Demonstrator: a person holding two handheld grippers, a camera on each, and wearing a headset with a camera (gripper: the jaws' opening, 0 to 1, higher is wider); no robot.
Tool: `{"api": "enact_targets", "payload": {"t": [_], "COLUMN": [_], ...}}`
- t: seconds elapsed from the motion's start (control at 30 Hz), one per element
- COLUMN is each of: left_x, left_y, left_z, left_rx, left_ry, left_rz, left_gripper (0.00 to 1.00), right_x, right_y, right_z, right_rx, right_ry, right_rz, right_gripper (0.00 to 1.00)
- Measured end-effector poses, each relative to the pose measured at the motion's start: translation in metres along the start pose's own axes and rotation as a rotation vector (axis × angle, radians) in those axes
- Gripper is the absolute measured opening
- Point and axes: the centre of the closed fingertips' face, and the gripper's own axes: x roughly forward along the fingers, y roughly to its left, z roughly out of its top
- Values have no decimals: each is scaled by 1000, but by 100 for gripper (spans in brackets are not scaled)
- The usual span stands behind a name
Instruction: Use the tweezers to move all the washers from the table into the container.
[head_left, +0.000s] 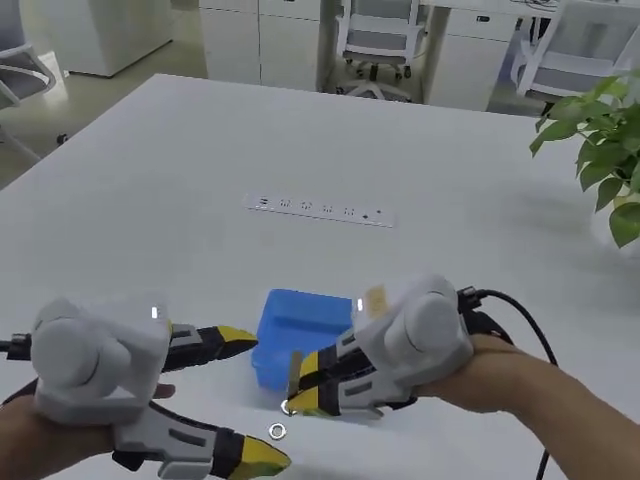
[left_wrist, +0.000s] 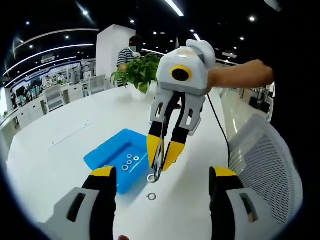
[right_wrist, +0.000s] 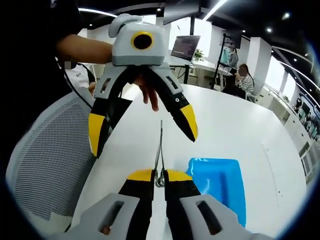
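The blue container (head_left: 300, 322) sits on the white table with several washers (left_wrist: 129, 161) inside. My right gripper (head_left: 305, 385) is shut on the tweezers (head_left: 294, 372), which point down just in front of the container. The tweezers' tips (left_wrist: 154, 173) meet a washer (left_wrist: 151, 178) at the table surface; whether it is lifted I cannot tell. A second washer (head_left: 277, 431) lies loose on the table a little nearer to me. My left gripper (head_left: 245, 400) is open, jaws spread wide around this spot, holding nothing. In the right gripper view the tweezers (right_wrist: 160, 145) run toward the left gripper (right_wrist: 143, 127).
A white power strip (head_left: 320, 209) lies across the table's middle. A potted plant (head_left: 605, 150) stands at the right edge. Office chairs (head_left: 380, 40) and cabinets line the far side. A cable (head_left: 520, 320) trails from the right gripper.
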Motion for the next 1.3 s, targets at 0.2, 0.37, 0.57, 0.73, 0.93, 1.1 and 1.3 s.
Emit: {"api": "enact_targets", "payload": {"t": [0.2,0.37,0.57,0.73,0.93,1.1,1.3], "left_x": [-5,-8,-11,-12,-15,-16,-16], "left_y": [5,9,14,17,22,23,23], "left_z": [-4,-2,0,-1,-5,-5,-2], "left_rx": [-35,-45,-57,-66,-73,-80,-85], "left_ry": [-13,-33,-49,-56,-60,-61,-64], "left_rz": [34,67,95,100,112,123,132], "left_gripper": [88,94,99,99,99,99,99], "right_x": [-8,-13,-15,-13,-8,-1,9], "right_y": [-14,-28,-40,-51,-60,-68,-74], "right_z": [7,7,3,-1,-7,-13,-19], "right_rx": [5,5,6,11,7,7,12], "right_ry": [-9,-13,-15,-20,-22,-20,-18], "right_rz": [-20,-41,-56,-69,-80,-82,-78], "right_gripper": [8,8,8,8,8,8,8]}}
